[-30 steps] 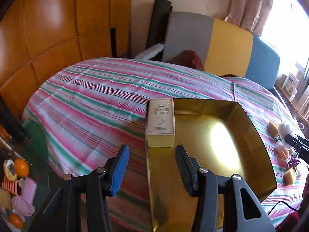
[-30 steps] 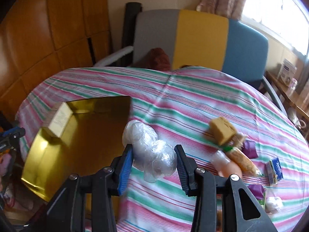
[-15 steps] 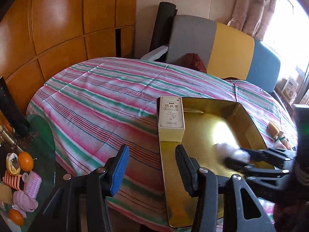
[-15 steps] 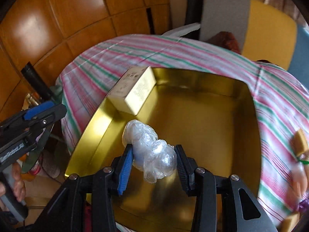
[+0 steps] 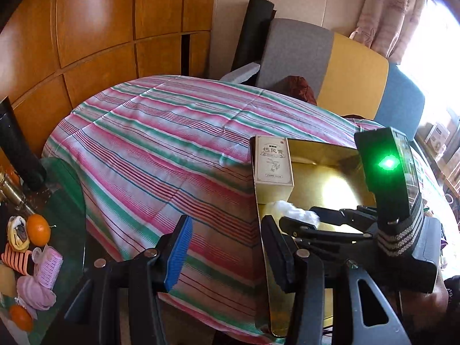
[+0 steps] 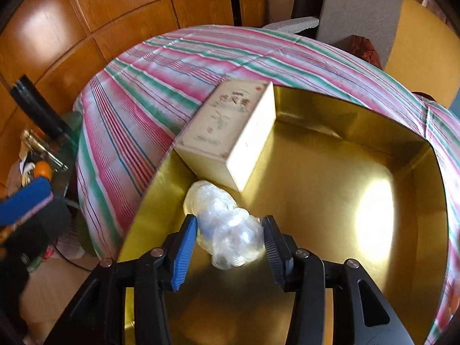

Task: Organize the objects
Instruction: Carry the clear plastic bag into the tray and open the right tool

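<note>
Counter (image 5: 161, 143): a rounded top is seen draped in a soft cloth striped pink, green and white, its folds falling over the near edge.
Wall panels (image 5: 95, 28): glossy orange-brown wood squares are shown behind the counter.
Chair (image 5: 339, 69): a padded back in grey, yellow and blue blocks is seen at the far side.
Tray (image 6: 330, 172): a shallow gold metal tray with upturned walls and a mirror-bright floor is set on the cloth at the counter's near edge; a patch of glare is caught on its floor.
Box (image 6: 230, 132): a cream cardboard carton, long and rectangular, printed with dark characters, is laid flat in the tray's far left corner, against the wall.
Right tongs (image 6: 230, 238): the blue-padded and black-padded fingers are closed onto the plastic bundle, held low over the tray floor just before the box; in the left wrist view the same tongs (image 5: 299, 221) are seen reaching in from the right.
Left tongs (image 5: 227, 253): the ribbed pads are spread apart with nothing between them, held off the counter's near edge, beside the tray's left wall.
Plastic bundle (image 6: 227, 227): a crumpled, translucent, lumpy wad of film is pinched at its sides, with its far end lying close to the box's corner.
Oranges (image 5: 38, 229): round fruit is seen on a side surface at lower left.
</note>
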